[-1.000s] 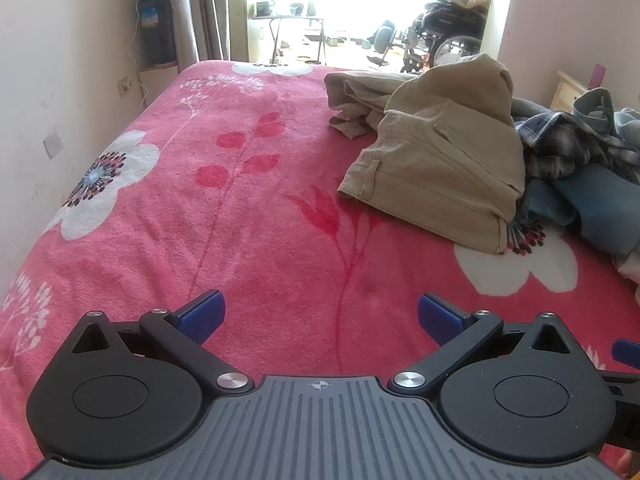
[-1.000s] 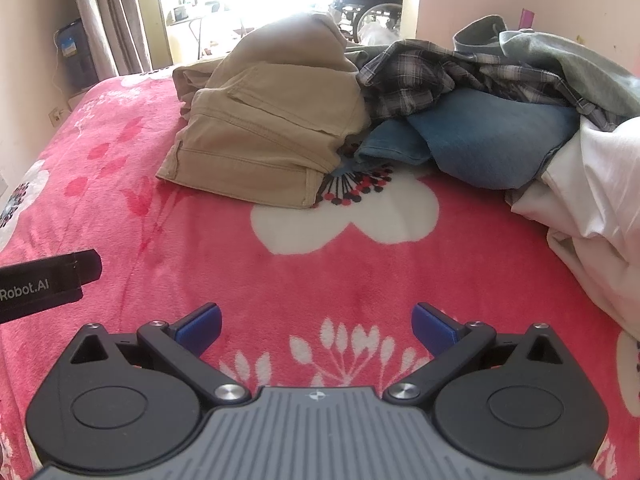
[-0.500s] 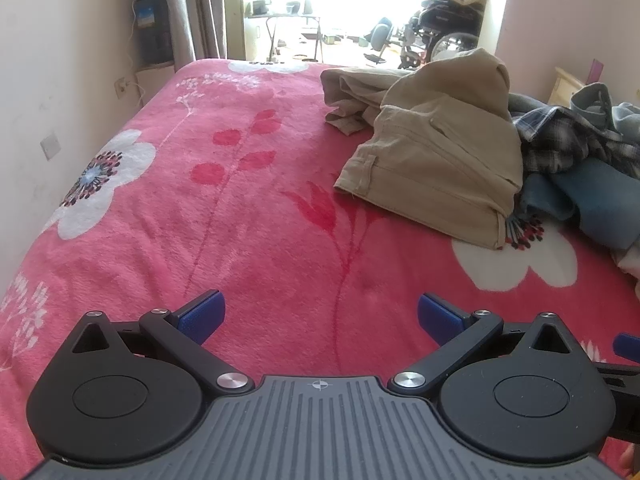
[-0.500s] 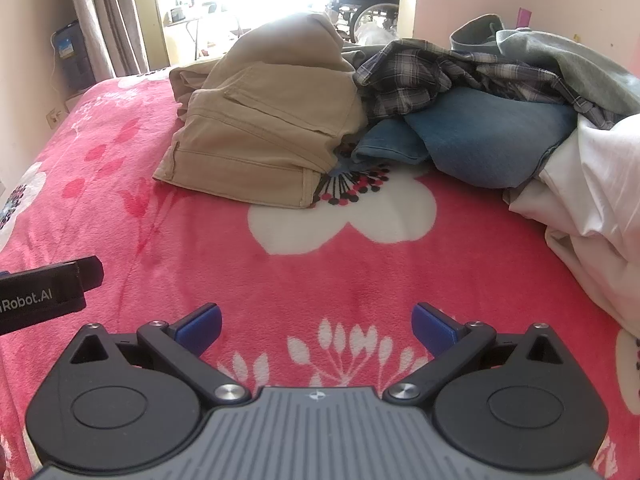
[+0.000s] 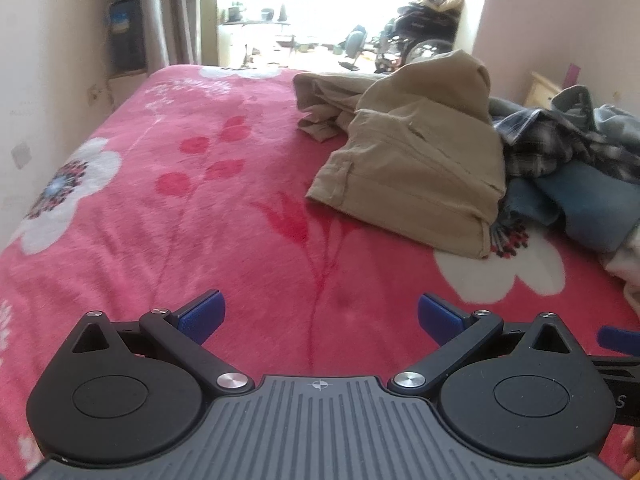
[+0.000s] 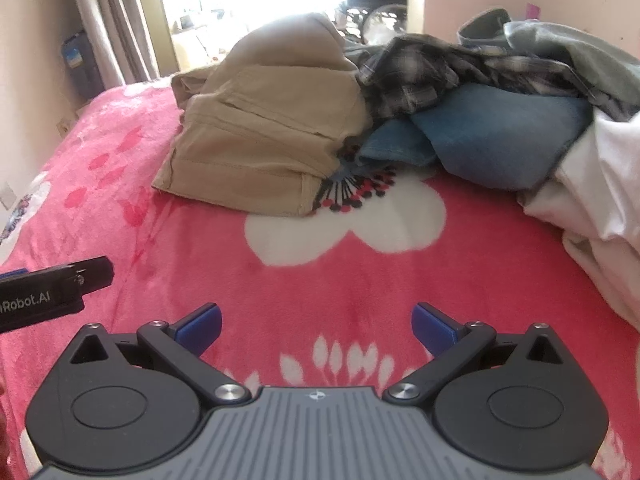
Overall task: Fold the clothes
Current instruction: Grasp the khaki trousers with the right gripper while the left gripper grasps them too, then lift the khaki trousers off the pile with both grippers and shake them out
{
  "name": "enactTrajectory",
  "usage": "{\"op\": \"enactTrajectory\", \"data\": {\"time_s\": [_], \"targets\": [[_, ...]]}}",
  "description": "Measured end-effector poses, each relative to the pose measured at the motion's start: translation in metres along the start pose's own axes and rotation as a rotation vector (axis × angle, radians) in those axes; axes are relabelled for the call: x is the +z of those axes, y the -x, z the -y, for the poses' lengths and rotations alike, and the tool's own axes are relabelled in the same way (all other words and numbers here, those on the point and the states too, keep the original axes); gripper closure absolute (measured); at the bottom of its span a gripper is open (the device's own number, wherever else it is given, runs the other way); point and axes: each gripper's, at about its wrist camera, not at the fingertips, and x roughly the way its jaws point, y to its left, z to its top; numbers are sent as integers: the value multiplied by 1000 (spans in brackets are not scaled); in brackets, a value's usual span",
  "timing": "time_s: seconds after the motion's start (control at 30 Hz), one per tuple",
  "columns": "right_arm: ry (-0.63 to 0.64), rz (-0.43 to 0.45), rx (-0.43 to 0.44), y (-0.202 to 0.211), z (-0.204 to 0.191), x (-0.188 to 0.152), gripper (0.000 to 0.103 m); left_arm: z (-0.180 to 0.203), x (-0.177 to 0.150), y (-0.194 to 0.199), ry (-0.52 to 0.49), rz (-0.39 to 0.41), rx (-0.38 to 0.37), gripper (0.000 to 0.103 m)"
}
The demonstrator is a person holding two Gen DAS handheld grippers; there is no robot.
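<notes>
On a pink floral blanket (image 5: 208, 216), heaped clothes (image 6: 280, 132), bright window (image 5: 340, 0) beyond

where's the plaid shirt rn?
In the right wrist view the plaid shirt sits upper right in the clothes pile, draped over the blue garment, right of the tan trousers, on the pink blanket.

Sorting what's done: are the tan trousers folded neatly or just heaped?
Heaped. The tan trousers lie bunched and humped against the clothes pile, one end crumpled behind.
</notes>
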Motion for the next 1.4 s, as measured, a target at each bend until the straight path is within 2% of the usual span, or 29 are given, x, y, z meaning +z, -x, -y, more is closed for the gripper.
{"op": "enactTrajectory", "data": {"time_s": [0.1,0.23,0.4,0.47,0.57,0.63,0.67,0.73,0.77,0.8,0.83,0.9,0.93,1.0,1.13,1.3,1.4], "targets": [[89,78,20,-5,2,3,0,-4,8,-13,-12,19,-43,0],[231,181,39,-13,2,8,2,-10,23,-39,-38,29,-38,1],[447,250,64,-46,-14,22,12,-11,40,-73,-110,59,-57,8],[512,263,75,-61,-23,27,21,-9,44,-86,-151,63,-75,19],[620,276,79,-83,-37,29,29,-5,45,-101,-193,46,-89,36],[678,246,80,-100,-45,27,33,-2,43,-109,-209,37,-93,48],[703,229,78,-108,-48,25,38,0,41,-112,-217,35,-95,50],[727,244,47,-117,-50,22,41,2,39,-115,-230,34,-97,64],[733,258,27,-119,-51,21,49,3,37,-116,-233,33,-94,65],[727,264,9,-120,-50,22,56,3,36,-117,-236,32,-92,66],[712,266,3,-119,-48,24,72,4,35,-118,-239,32,-90,66],[685,274,-9,-116,-44,27,82,3,35,-115,-235,43,-96,66],[678,292,-16,-111,-44,28,91,3,35,-113,-234,49,-101,66],[660,341,-31,-98,-40,31,92,3,35,-108,-231,62,-117,64],[634,444,-68,-76,-30,39,94,10,34,-102,-243,95,-156,50],[582,516,-69,-63,-21,70,94,18,38,-104,-222,97,-172,45],[526,552,-38,-47,-17,85,95,19,45,-101,-176,106,-190,31]]}}
